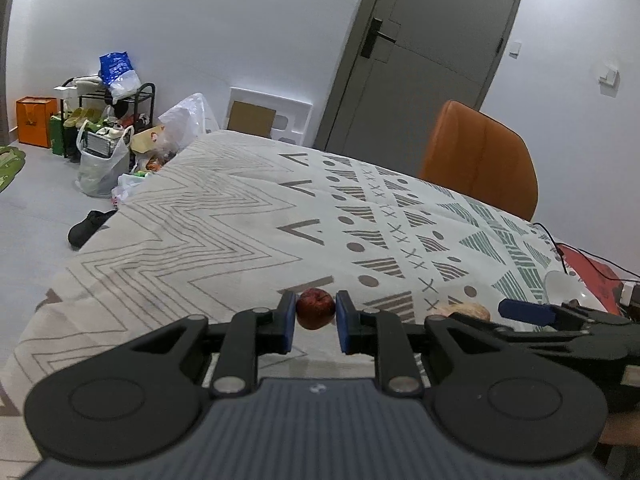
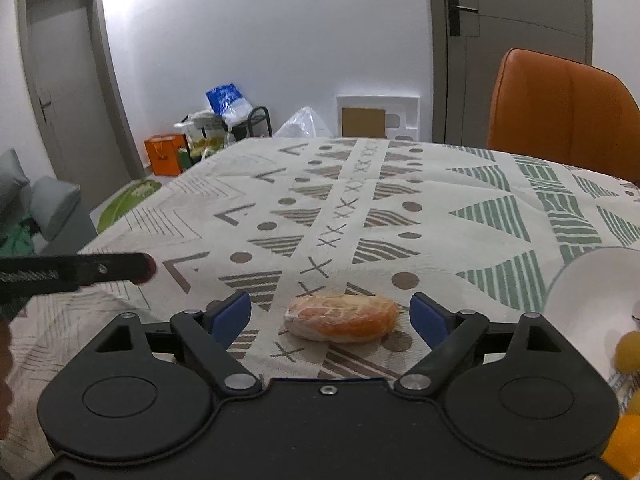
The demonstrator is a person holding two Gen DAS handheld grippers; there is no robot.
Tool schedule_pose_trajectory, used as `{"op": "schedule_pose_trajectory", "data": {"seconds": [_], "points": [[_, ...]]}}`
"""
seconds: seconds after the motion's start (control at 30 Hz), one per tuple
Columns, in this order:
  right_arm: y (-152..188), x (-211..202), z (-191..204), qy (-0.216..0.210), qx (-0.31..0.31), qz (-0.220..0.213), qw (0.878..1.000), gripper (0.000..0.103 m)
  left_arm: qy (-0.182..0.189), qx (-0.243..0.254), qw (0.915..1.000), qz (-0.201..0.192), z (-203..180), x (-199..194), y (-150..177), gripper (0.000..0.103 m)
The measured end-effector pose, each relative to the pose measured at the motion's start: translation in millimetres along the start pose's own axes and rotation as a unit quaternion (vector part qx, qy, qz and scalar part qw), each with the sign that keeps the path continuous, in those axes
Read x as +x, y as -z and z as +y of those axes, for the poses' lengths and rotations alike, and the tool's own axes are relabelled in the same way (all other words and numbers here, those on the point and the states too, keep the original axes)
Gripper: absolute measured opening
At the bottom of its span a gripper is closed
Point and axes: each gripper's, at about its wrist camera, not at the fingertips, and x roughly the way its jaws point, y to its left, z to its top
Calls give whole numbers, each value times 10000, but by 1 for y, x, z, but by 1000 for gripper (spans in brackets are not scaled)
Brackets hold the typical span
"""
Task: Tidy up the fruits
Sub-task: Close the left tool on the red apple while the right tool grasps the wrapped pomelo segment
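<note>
Still near the start, by the look of things. Holding a small dark red fruit (image 1: 315, 308) between the pads of the left gripper (image 1: 316, 322), jaws closed snug on it, just above the desk (image 1: 224, 216). Hovering the right gripper (image 2: 331, 316) with jaws spread wide around a peeled orange piece (image 2: 343, 317), wrapped in clear film and lying flat on the cloth. Not touching it yet. Waiting nearby on the right: a white bowl (image 2: 592, 292). Looking wrinkly and dull, that red fruit.
</note>
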Motion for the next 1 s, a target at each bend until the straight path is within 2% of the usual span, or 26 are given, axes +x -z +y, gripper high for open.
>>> {"op": "schedule_pose_trajectory", "data": {"seconds": [0.2,0.23,0.27,0.3,0.4,0.7,1.0], "points": [[1,14,10,129,-104,226,9996,85,-50,-50,10000,-43,11,-7,-2,20],[2,16,12,204,-191,254,9993,79,-53,-50,10000,-30,12,-8,-3,20],[3,16,14,285,-304,260,9988,65,-53,-34,10000,-21,12,-8,-3,20],[3,15,16,344,-383,257,9983,64,-55,-7,10000,-19,11,-8,-3,20],[1,9,12,170,-210,235,9994,63,-77,29,10000,-4,9,-10,-3,20],[-1,-17,8,140,-82,-67,9998,63,-84,67,9999,-16,-2,-14,-1,20],[-3,-47,-13,207,118,-400,9989,63,86,199,9997,-78,-22,-20,1,20]]}}
